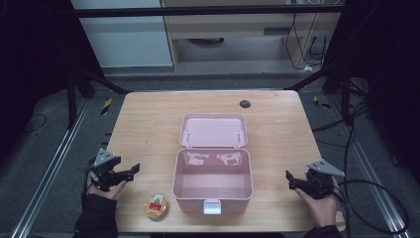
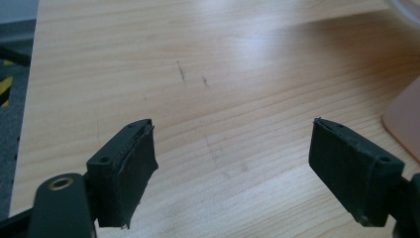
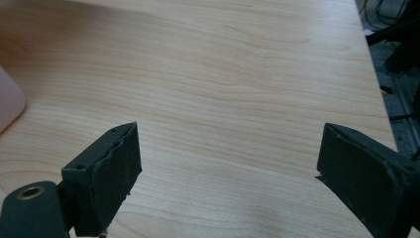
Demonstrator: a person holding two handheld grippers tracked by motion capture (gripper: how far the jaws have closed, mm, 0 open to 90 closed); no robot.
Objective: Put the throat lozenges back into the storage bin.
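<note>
Near the surface's [image 1: 148, 129] front edge, left of the open pink box [image 1: 213, 181], sits a small yellow tub [image 1: 156, 207]. Left claw [image 1: 130, 170] and right claw [image 1: 292, 179] both gape wide, empty. The left looks likeliest to fetch it: I'd come down squarely over it, then close gently.

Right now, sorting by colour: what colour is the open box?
Pale pink box; clearest in the high view.
</note>
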